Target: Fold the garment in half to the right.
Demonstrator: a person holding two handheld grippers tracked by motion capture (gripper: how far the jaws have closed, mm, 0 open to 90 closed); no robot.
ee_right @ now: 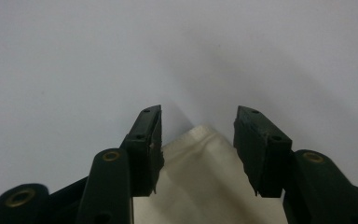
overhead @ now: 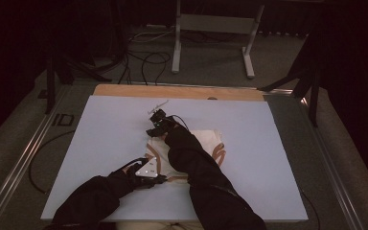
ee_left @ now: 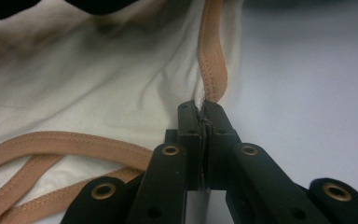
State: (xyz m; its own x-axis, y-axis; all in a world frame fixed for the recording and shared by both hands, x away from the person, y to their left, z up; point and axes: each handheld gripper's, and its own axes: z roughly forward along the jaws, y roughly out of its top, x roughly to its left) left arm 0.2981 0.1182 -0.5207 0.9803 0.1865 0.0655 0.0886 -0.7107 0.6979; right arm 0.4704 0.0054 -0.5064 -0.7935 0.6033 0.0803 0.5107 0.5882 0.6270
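A cream cloth garment (overhead: 207, 143) with tan trim lies folded on the pale board (overhead: 105, 124) in the high view. My left gripper (overhead: 159, 178) sits at its near left corner, shut on the cloth's edge beside a tan trim band (ee_left: 213, 70). In the left gripper view its jaws meet on the cream cloth (ee_left: 84, 93) at the left gripper's tip (ee_left: 201, 106). My right gripper (overhead: 154, 129) is at the garment's far left corner. It stands open, and a cream corner of cloth (ee_right: 205, 163) lies between its jaws, under the right gripper's tip (ee_right: 198, 116).
The pale board rests on a wooden tabletop (overhead: 172, 91) with metal rails (overhead: 19, 163) along the sides. Beyond the table are a white frame's legs (overhead: 177, 43) and loose cables (overhead: 148, 60) on the floor. Dark sleeves (overhead: 206, 182) cross the garment.
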